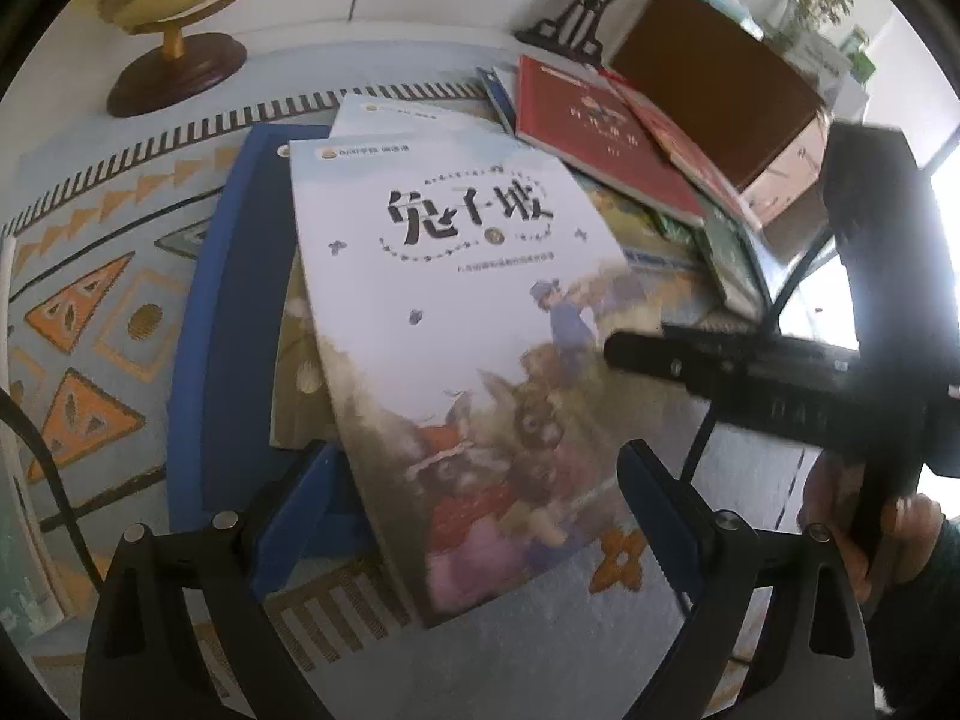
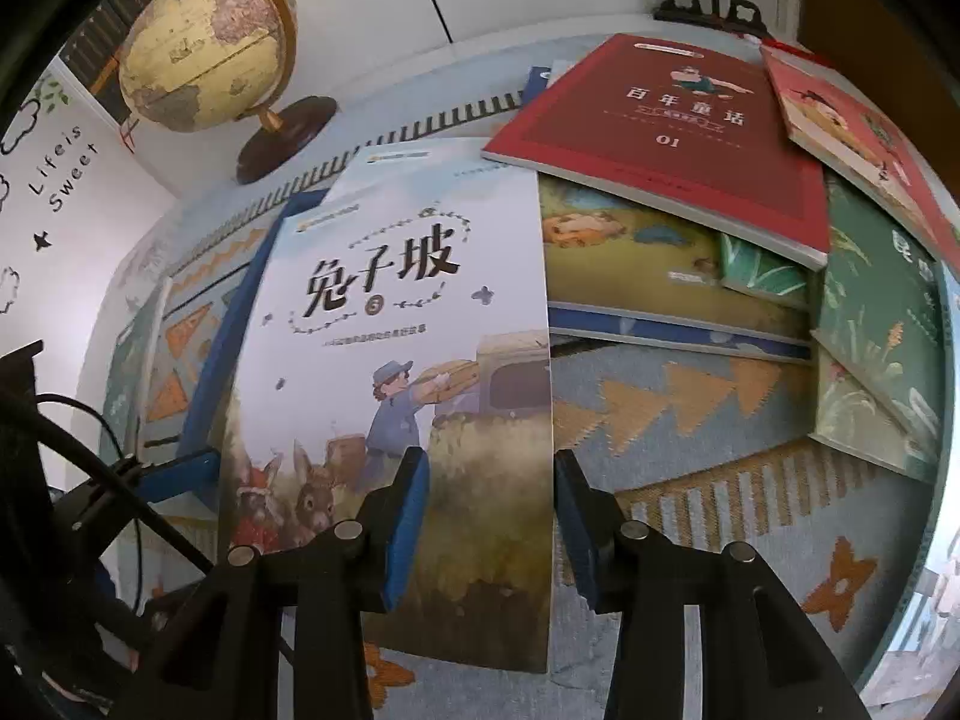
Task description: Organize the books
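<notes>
- Tongs first: the right gripper (image 2: 492,516) pointed down at the rabbit book (image 2: 408,360), and its two blue pads stood apart, one over the cover and one just past the book's right edge.
- Neither pad pressed on the rabbit book, so the right gripper held nothing.
- The left gripper (image 1: 468,516) was wide open, with the low end of the rabbit book (image 1: 456,312) lying between its fingers, and it held nothing too.
- The rabbit book lay face up on a blue book (image 1: 240,276) and some others, and stuck out over the patterned rug (image 2: 690,414).
- A red book (image 2: 666,138) lay just behind it, on top of a yellow picture book (image 2: 630,252).
- Green books (image 2: 876,324) lay in a messy pile to the right.
- A brown box (image 1: 720,96) sat on the pile in the left view.
- A globe (image 2: 204,42) stood far back by the white wall.
</notes>
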